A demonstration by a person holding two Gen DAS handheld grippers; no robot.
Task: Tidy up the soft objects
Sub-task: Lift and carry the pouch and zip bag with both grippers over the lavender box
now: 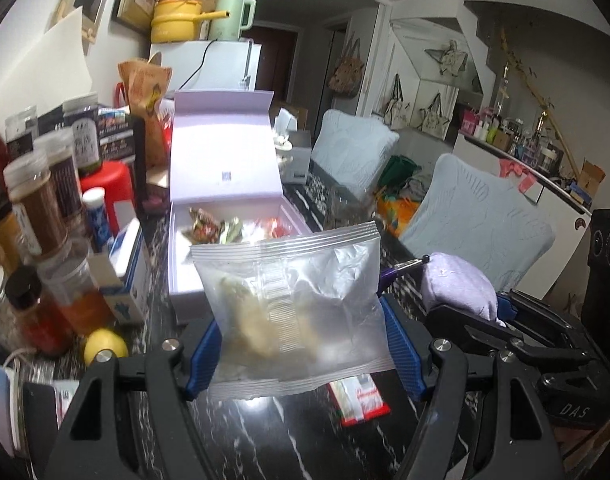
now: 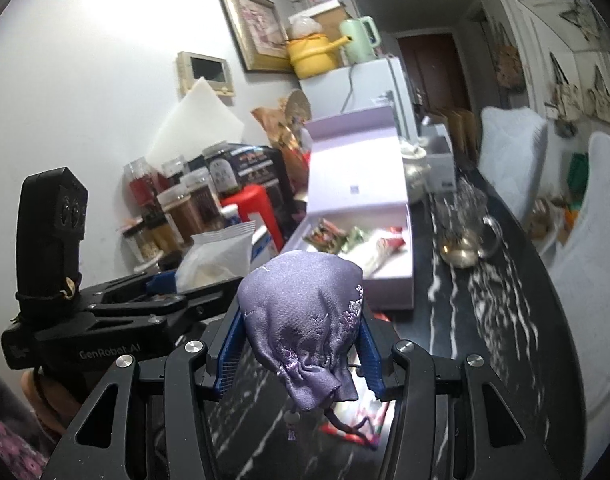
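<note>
My left gripper (image 1: 303,354) is shut on a clear snack packet (image 1: 293,304) with pale food inside, held above the black marble table (image 1: 265,432). My right gripper (image 2: 301,356) is shut on a purple embroidered cloth pouch (image 2: 305,316), its drawstring hanging below. The pouch also shows at the right of the left wrist view (image 1: 459,286). The packet shows in the right wrist view (image 2: 221,256), left of the pouch. Ahead stands an open lilac gift box (image 1: 225,184), lid up, with several wrapped snacks inside (image 2: 357,240).
Spice jars and bottles (image 1: 45,208) crowd the table's left side with a red stool (image 1: 109,192) and a lemon (image 1: 105,346). A red-and-white packet (image 1: 359,402) lies under the grippers. A glass teapot (image 2: 465,232) stands right of the box. Pale-blue chairs (image 1: 477,216) line the table's right edge.
</note>
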